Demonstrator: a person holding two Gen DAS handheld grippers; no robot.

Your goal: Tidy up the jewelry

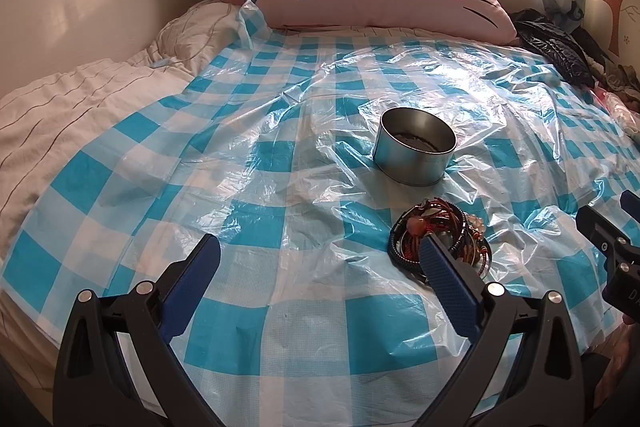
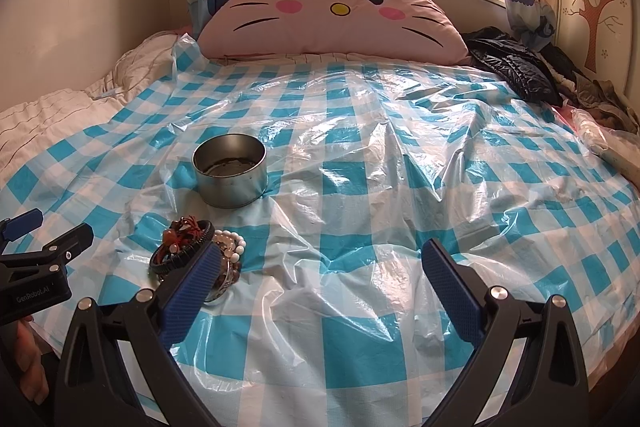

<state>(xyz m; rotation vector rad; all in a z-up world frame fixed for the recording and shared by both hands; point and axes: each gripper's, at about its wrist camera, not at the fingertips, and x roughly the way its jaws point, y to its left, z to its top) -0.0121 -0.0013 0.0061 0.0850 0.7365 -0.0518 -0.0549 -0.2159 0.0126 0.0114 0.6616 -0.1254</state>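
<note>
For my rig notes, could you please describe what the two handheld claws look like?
Both claws match. The left claw and right claw have black plastic arms with triangular cut-outs and round silver pivot bolts. Their fingers are flat and carry blue pads with a fine dotted texture. Seen from the right wrist camera, the left claw's black body bears the white lettering GenRobot.AI. No cables or sleeves are visible.
</note>
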